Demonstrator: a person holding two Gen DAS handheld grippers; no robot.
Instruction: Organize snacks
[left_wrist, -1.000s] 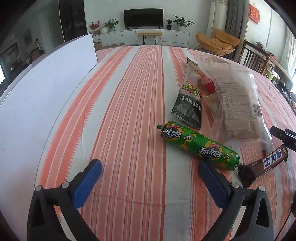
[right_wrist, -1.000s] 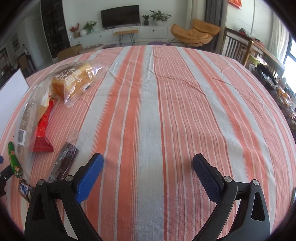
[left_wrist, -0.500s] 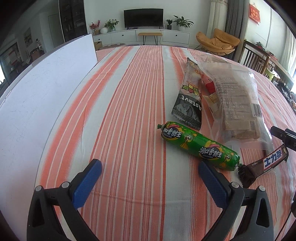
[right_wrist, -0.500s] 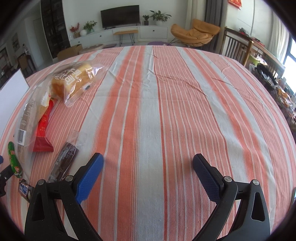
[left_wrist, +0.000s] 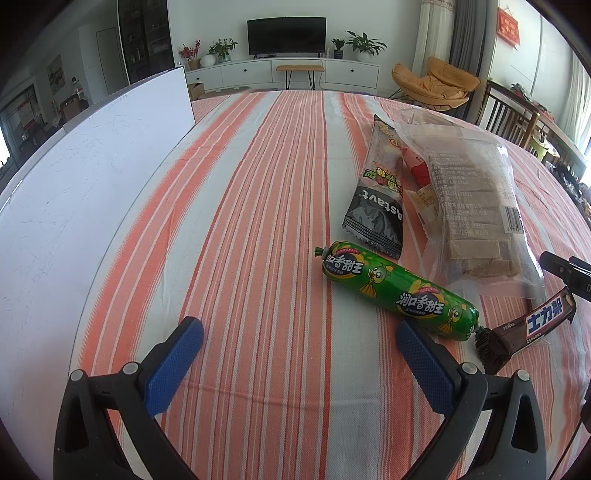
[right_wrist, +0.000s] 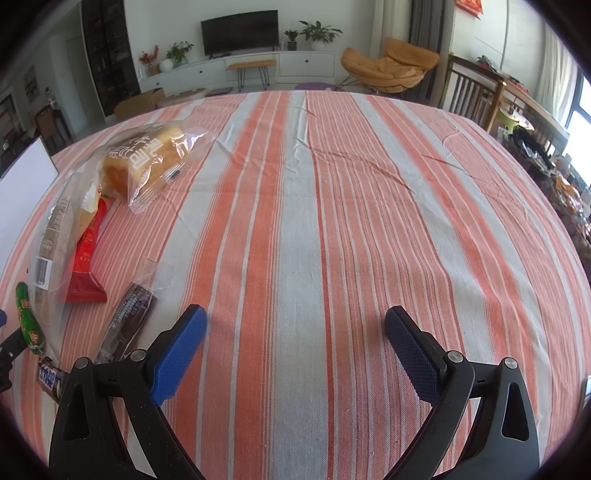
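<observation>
No visible change in snacks or either gripper since earlier.

Snack layout on table, both wrist views.
Sausage lay nearest, chocolate bar touching its right end; wafer bag behind, overlapping snack packet to its left. Board stood far left. Bread bag lay farthest back.

Left gripper: jaws wide apart, empty, above striped tablecloth. Green sausage just beside right fingertip. Chocolate bar, dark wafer packet, clear biscuit bag, white board.
</observation>
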